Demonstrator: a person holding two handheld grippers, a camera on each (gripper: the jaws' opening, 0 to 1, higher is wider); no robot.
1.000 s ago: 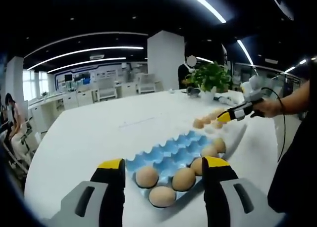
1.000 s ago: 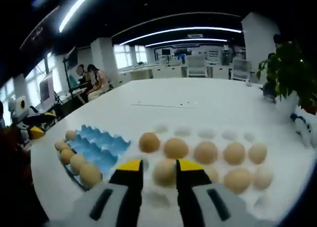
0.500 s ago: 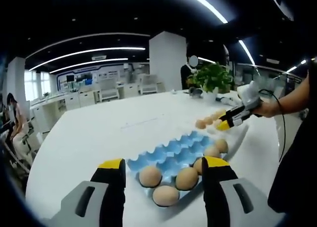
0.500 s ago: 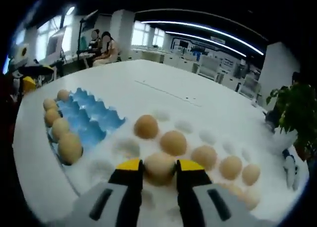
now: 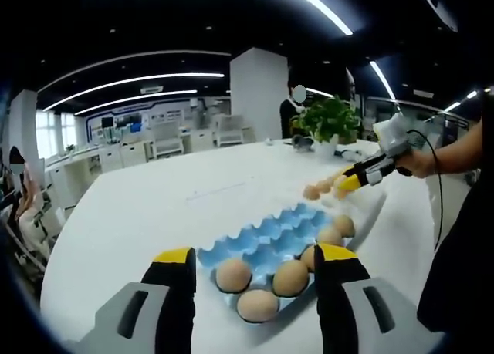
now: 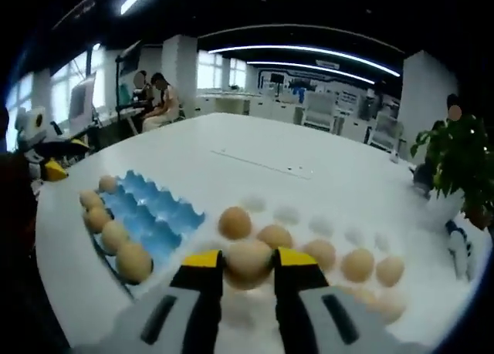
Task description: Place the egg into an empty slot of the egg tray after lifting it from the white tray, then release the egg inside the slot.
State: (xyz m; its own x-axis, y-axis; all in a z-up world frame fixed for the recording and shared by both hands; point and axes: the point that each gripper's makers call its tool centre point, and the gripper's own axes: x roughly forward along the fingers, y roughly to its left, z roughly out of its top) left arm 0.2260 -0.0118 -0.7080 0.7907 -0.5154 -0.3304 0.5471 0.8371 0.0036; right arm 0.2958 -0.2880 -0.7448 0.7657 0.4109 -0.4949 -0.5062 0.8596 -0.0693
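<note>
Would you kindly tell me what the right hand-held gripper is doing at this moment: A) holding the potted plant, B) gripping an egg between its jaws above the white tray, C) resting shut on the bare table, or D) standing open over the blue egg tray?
B: in the right gripper view, the right hand-held gripper has its yellow-tipped jaws closed on a brown egg above the white tray, beside the blue egg tray.
</note>
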